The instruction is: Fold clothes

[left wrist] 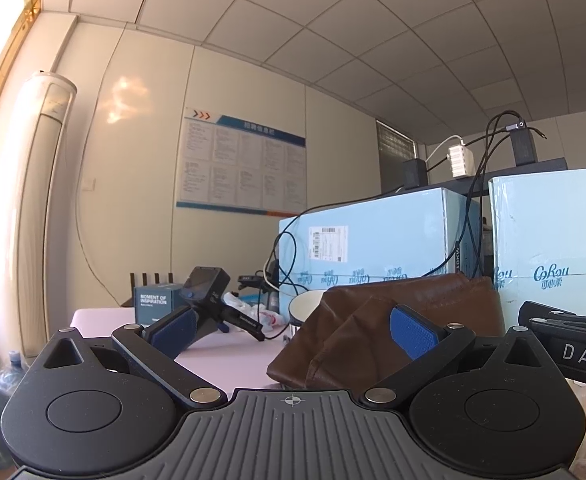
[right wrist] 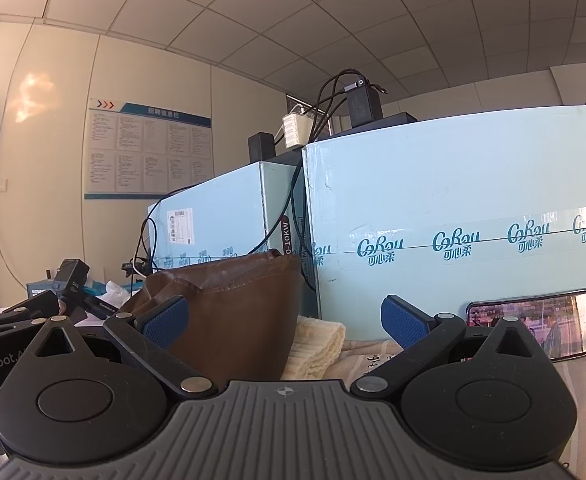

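Both claws, the left claw point(left wrist: 293, 330) and the right claw point(right wrist: 285, 318), sit spread wide and hold nothing, maybe waiting to start, while the brown cloth point(right wrist: 233, 320) lies bunched on the table point(left wrist: 229, 354) just ahead.

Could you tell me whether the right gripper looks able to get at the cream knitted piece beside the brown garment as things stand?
Probably yes: the right gripper is open, and the cream knit lies just ahead between its fingers, with only the brown garment crowding its left edge.
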